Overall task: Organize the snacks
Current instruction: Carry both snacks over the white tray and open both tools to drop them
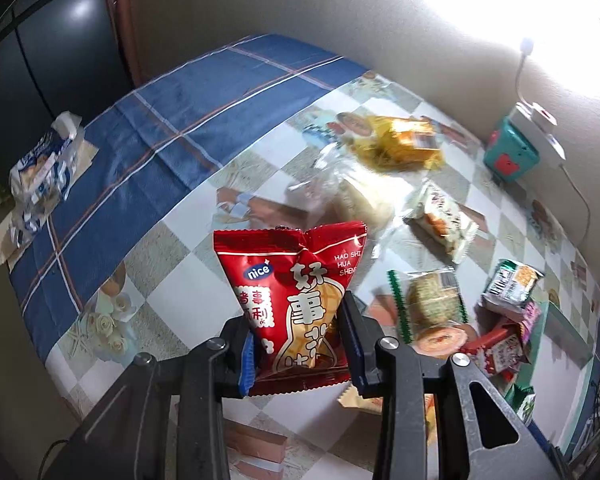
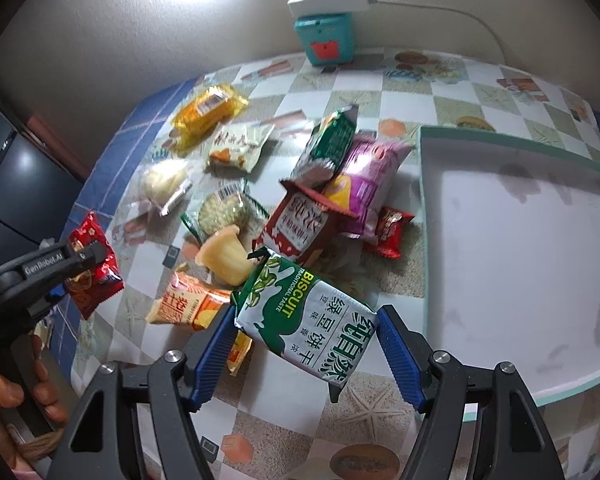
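Both wrist views steeply downward, close, sharing snack pile [image 1: 440,240] [image 2: 260,184]

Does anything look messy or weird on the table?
Yes. The snack packets lie jumbled beside the tray, some stacked on each other, and the tray has no snacks in it. The left gripper holds a red peanut bag, and the right gripper holds a green biscuit pack.

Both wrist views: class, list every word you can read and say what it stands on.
"nice", "HAO SHI HUA SHEN": red peanut packet, shut in the left gripper.
"BISCUIT TRADITIONAL TASTE": green biscuit pack, between the right gripper pads.
"GenRobot.AI": left gripper's arm.
Other packets: too blurred.
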Tool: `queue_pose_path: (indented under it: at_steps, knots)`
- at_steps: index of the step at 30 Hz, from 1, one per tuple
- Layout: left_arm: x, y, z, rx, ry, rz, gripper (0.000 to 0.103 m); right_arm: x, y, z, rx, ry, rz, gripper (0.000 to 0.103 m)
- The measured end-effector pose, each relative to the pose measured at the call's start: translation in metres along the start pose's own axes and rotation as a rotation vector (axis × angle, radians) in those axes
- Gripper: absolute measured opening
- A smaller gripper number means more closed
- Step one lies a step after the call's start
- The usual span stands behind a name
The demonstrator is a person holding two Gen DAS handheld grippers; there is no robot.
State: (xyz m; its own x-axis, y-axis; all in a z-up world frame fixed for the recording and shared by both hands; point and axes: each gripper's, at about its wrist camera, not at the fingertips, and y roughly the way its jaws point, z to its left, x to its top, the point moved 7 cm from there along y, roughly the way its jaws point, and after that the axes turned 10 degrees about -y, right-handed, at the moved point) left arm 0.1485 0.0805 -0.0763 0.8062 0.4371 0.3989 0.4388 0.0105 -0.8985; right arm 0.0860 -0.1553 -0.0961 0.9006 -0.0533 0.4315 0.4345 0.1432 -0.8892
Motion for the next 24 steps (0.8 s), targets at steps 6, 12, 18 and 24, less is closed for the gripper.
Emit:
queue_pose_path:
  at_steps: [6,12,18,24]
  knots:
    - [-0.006,-0.012,-0.026,-0.024,0.069,-0.020,0.038,0.006,-0.018,-0.019,-0.035,0.056,-0.033,0.074]
    - [-0.021,-0.018,-0.054,-0.049,0.151,-0.017,0.038,0.005,-0.034,-0.057,-0.084,0.149,-0.058,0.074]
    - [-0.046,-0.024,-0.093,-0.089,0.261,-0.002,0.038,-0.006,-0.046,-0.112,-0.162,0.270,-0.063,0.074]
    - [-0.078,-0.033,-0.137,-0.125,0.394,0.005,0.038,-0.023,-0.060,-0.162,-0.225,0.378,-0.075,0.074]
